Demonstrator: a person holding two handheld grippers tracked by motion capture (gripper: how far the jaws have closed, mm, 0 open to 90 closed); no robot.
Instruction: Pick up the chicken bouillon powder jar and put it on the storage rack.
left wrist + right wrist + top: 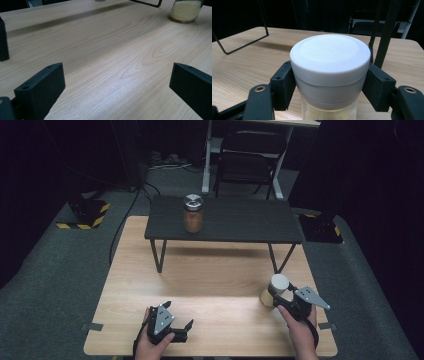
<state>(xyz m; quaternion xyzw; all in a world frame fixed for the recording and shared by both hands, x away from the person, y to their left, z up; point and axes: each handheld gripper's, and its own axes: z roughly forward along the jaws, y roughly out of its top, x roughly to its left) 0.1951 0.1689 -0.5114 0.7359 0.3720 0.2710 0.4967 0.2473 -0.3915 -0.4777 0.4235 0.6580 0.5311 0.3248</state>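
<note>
Right gripper [278,296] clamped on a jar [276,290] at the right side of the wooden table [215,280], near the front edge. Jaws pressed against both sides of the jar just under its white lid [330,58]; in the right gripper view, black pads touching the lid's skirt left and right. Pale yellow grainy filling seen through the glass below the lid. Jar base on or very near the tabletop; cannot tell which. Person's right hand [300,327] wrapped round the gripper handle, grey three-cornered plate [311,297] on top.

Left gripper [176,327] at the front left of the table, held in the left hand [152,342], jaws spread wide and gripping nothing. Bare wood grain between the two black jaws in the left gripper view; same yellow-filled jar far off at upper right there, well apart from this gripper.

Low black shelf [222,220] on thin metal legs across the far half of the table. On it, toward the left, a second jar [193,215] with brown contents and a shiny metal lid, upright, well apart from both grippers.

Beyond the table: folding chair [247,162], grey carpet, a black cable on the floor at left, yellow-black striped tape [82,222] at the left.
</note>
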